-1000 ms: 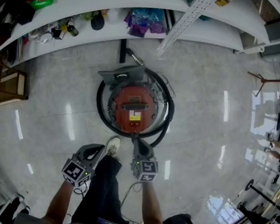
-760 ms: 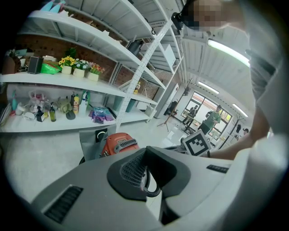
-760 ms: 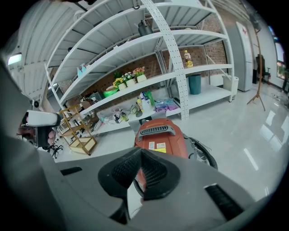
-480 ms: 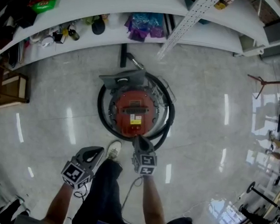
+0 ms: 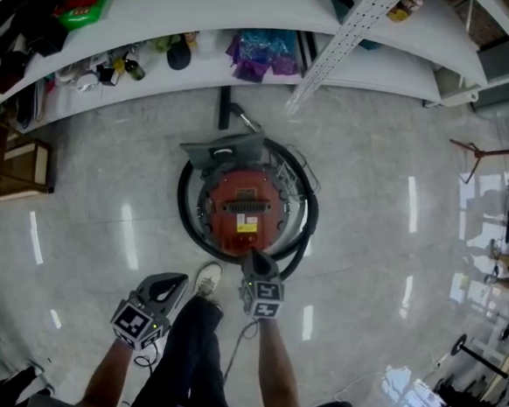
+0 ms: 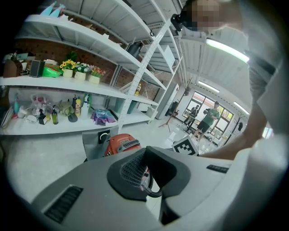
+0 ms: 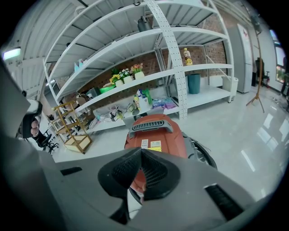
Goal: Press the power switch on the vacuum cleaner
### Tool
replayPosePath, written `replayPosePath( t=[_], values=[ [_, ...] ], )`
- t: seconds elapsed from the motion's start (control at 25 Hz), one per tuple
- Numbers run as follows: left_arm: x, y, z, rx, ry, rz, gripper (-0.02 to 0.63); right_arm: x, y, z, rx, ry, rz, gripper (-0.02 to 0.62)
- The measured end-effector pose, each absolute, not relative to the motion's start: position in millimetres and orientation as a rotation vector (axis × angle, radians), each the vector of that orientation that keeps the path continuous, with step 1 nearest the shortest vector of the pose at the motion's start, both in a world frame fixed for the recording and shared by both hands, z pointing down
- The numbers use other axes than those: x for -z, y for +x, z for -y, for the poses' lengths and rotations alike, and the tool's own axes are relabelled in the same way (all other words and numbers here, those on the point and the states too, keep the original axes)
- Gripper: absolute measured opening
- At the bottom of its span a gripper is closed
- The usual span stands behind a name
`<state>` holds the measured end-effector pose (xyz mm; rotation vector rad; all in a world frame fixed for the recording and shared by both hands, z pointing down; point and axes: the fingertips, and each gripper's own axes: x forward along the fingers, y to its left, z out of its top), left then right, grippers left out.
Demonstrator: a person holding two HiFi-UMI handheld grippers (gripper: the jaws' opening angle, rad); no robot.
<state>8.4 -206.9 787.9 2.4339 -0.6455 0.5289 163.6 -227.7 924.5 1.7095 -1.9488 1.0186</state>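
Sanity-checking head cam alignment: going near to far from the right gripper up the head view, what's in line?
Right gripper → red vacuum cleaner → grey panel at its far edge → white shelf holding a purple bag.

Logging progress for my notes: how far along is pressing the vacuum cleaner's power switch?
Done: the right gripper, jaws shut, is at the near edge of the red vacuum cleaner. In hand: the approach; no contact shows. Remaining: the press itself; I cannot pick out the switch. The left gripper, also shut, hangs back beside the person's leg.
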Motion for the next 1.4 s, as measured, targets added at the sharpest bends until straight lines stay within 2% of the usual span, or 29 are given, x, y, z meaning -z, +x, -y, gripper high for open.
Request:
replayPosePath(
  t=[1.04, 1.4],
  values=[
    [-797.9, 0.3, 204.5, -0.515, 2.448, 0.697, 0.006, -990.7, 178.7, 228.4, -1.038, 1.674, 1.865, 0.012],
    [-800.1, -2.6, 201.7, -0.516, 2.444, 0.710, 0.006, -989.4, 179.6, 235.0, -1.056, 1.670, 1.881, 0.012]
  ],
)
